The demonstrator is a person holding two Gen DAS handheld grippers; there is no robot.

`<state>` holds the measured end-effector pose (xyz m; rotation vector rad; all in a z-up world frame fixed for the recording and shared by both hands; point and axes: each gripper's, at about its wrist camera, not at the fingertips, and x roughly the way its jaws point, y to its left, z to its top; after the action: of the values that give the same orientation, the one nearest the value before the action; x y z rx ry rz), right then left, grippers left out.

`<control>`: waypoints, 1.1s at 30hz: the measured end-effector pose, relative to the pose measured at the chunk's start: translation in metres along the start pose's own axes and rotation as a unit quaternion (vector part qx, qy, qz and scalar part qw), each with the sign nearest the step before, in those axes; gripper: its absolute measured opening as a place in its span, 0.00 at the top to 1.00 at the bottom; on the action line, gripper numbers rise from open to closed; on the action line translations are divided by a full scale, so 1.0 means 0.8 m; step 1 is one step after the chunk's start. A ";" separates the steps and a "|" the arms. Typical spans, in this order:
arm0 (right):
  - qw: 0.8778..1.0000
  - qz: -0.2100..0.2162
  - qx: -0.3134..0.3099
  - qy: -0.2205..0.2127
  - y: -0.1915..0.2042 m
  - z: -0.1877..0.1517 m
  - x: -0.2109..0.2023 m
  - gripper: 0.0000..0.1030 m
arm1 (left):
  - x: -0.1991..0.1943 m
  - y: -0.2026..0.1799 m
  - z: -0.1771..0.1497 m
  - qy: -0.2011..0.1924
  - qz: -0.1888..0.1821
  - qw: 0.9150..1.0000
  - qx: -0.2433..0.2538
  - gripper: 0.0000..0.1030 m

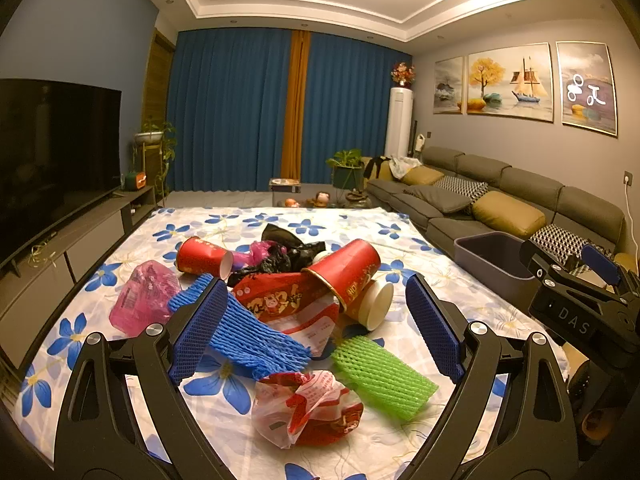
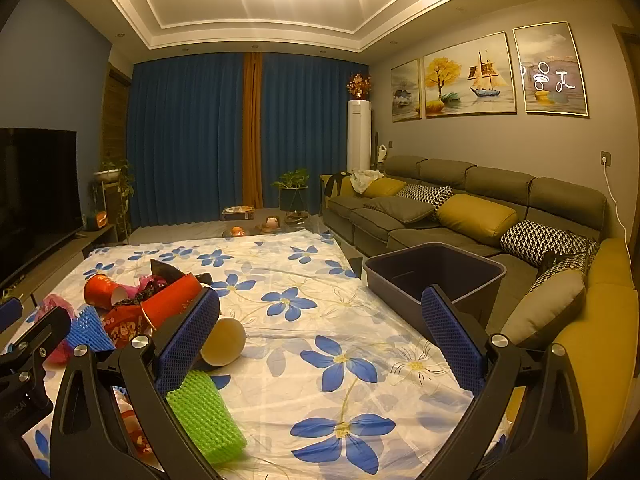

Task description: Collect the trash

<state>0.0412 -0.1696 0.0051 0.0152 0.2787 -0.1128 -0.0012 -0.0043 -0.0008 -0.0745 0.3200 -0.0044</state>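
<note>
Trash lies heaped on a flowered cloth over the table (image 1: pixel 280 220): two red paper cups (image 1: pixel 204 258) (image 1: pixel 346 268), a beige cup (image 1: pixel 376 302), a blue foam net (image 1: pixel 256 336), a green foam net (image 1: pixel 384 372), a crumpled red and white bag (image 1: pixel 308 408), a pink bag (image 1: pixel 144 298) and black plastic (image 1: pixel 288 248). My left gripper (image 1: pixel 316 328) hangs open above the heap, nothing between its fingers. My right gripper (image 2: pixel 320 344) is open over bare cloth right of the pile, with the green net (image 2: pixel 206 420) by its left finger. A dark grey bin (image 2: pixel 436 276) stands at the table's right edge.
A grey sofa (image 2: pixel 460 208) with yellow and patterned cushions runs along the right, close behind the bin. A television (image 1: pixel 52 160) on a low cabinet lines the left. Plants and small objects sit on the floor beyond the table, before blue curtains.
</note>
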 end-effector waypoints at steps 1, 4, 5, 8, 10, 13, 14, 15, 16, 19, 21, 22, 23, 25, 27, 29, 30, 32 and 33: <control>1.000 -0.001 -0.001 0.000 0.000 0.000 0.000 0.05 | 0.000 0.000 0.000 0.000 0.000 1.000 0.000 0.14; 1.000 0.000 -0.001 0.000 0.000 0.000 0.000 0.05 | 0.000 0.000 0.000 0.000 0.000 1.000 0.000 0.14; 1.000 -0.001 -0.001 0.000 0.000 0.000 0.000 0.05 | 0.000 -0.001 0.000 0.000 0.000 1.000 0.001 0.14; 1.000 -0.001 0.000 0.000 -0.001 -0.001 0.000 0.05 | 0.000 -0.001 0.000 0.000 0.000 1.000 0.000 0.14; 1.000 -0.002 0.000 0.000 -0.001 -0.002 0.001 0.05 | 0.000 -0.001 0.000 -0.001 0.001 1.000 0.000 0.14; 1.000 -0.001 0.000 0.001 -0.001 -0.001 0.001 0.05 | -0.001 -0.003 0.000 -0.003 0.001 1.000 0.001 0.14; 1.000 -0.001 0.000 0.001 -0.002 -0.001 0.000 0.05 | -0.001 -0.003 0.000 -0.004 0.000 1.000 0.002 0.14; 1.000 -0.001 0.000 0.000 -0.001 -0.002 0.000 0.05 | 0.000 -0.004 0.000 -0.004 0.000 1.000 0.003 0.14; 1.000 -0.001 0.000 0.000 -0.001 -0.002 0.001 0.05 | 0.001 -0.004 -0.001 -0.004 0.002 1.000 0.004 0.14; 1.000 -0.001 0.000 0.000 -0.001 -0.002 0.001 0.05 | 0.001 -0.007 -0.001 -0.005 0.004 1.000 0.008 0.14; 1.000 -0.002 0.000 0.000 -0.002 -0.002 0.001 0.05 | -0.002 -0.008 -0.001 -0.008 0.003 1.000 0.009 0.14; 1.000 -0.003 0.001 0.000 -0.002 -0.002 0.001 0.05 | -0.003 -0.008 -0.001 -0.009 0.004 1.000 0.009 0.14; 1.000 -0.003 0.001 0.000 -0.001 -0.004 0.001 0.05 | -0.003 -0.009 -0.001 -0.009 0.005 1.000 0.009 0.14; 1.000 -0.004 0.001 0.001 -0.002 -0.005 0.002 0.05 | -0.002 -0.008 0.000 -0.007 0.006 1.000 0.007 0.14; 1.000 -0.004 0.001 0.000 -0.002 -0.005 0.002 0.05 | -0.001 -0.007 0.000 -0.006 0.005 1.000 0.006 0.14; 1.000 -0.005 0.001 0.000 -0.002 -0.005 0.002 0.05 | 0.000 -0.006 -0.001 -0.005 0.002 1.000 0.008 0.14; 1.000 -0.005 0.001 0.000 -0.002 -0.006 0.002 0.05 | 0.000 -0.006 -0.001 -0.005 0.003 1.000 0.009 0.14; 1.000 -0.005 0.002 0.001 -0.002 -0.006 0.003 0.05 | 0.001 -0.005 -0.001 -0.004 0.001 1.000 0.007 0.14; 1.000 -0.005 0.002 0.001 -0.002 -0.007 0.004 0.05 | 0.002 -0.005 -0.001 -0.003 0.001 1.000 0.007 0.14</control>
<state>0.0422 -0.1716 -0.0008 0.0176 0.2804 -0.1228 0.0002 -0.0080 -0.0016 -0.0601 0.3136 -0.0044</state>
